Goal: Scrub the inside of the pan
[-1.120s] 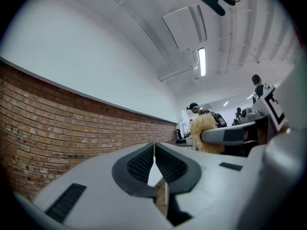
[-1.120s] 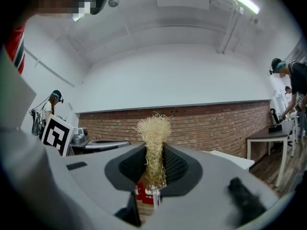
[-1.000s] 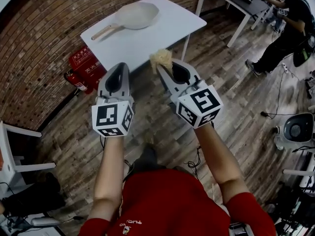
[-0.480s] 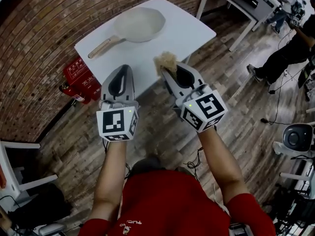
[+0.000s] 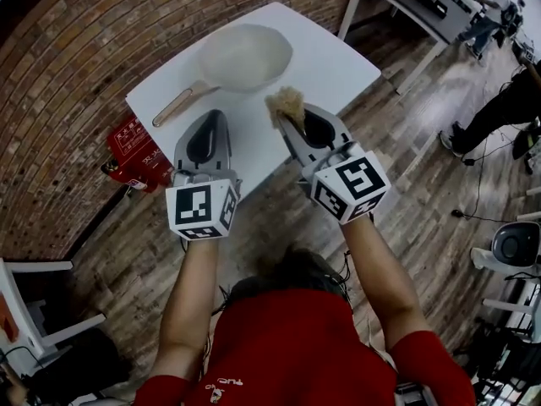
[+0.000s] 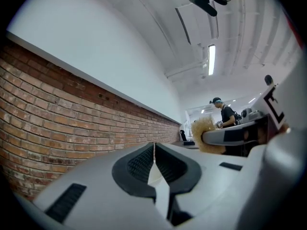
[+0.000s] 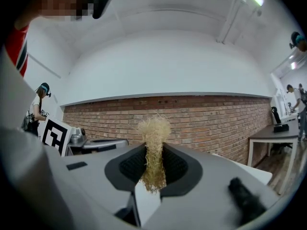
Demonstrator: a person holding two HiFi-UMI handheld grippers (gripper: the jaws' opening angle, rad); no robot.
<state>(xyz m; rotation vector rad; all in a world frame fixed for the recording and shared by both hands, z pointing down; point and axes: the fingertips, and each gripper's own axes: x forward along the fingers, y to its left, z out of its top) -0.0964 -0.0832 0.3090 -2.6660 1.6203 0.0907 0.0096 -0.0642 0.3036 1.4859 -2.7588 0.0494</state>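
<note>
A pale pan point(image 5: 243, 55) with a wooden handle point(image 5: 177, 106) lies on the white table point(image 5: 338, 53) ahead of me. My right gripper point(image 5: 292, 117) is shut on a tan fibre scrubber point(image 5: 286, 104), whose tuft point(image 7: 154, 131) sticks up between the jaws. The left gripper point(image 5: 208, 125) is shut with nothing in it, its jaws point(image 6: 154, 150) pressed together. Both grippers hang in the air over the table's near edge, short of the pan.
A brick wall runs along the left. A red fire extinguisher box point(image 5: 135, 150) stands on the wood floor by the table. A dark desk point(image 5: 414, 7) stands at the back right, with people point(image 5: 507, 91) near it. A white chair point(image 5: 34, 328) is at the lower left.
The table and pan have drawn closer and lower in the head view. Both grippers stay level, now over the table's near edge, the right still holding the scrubber.
</note>
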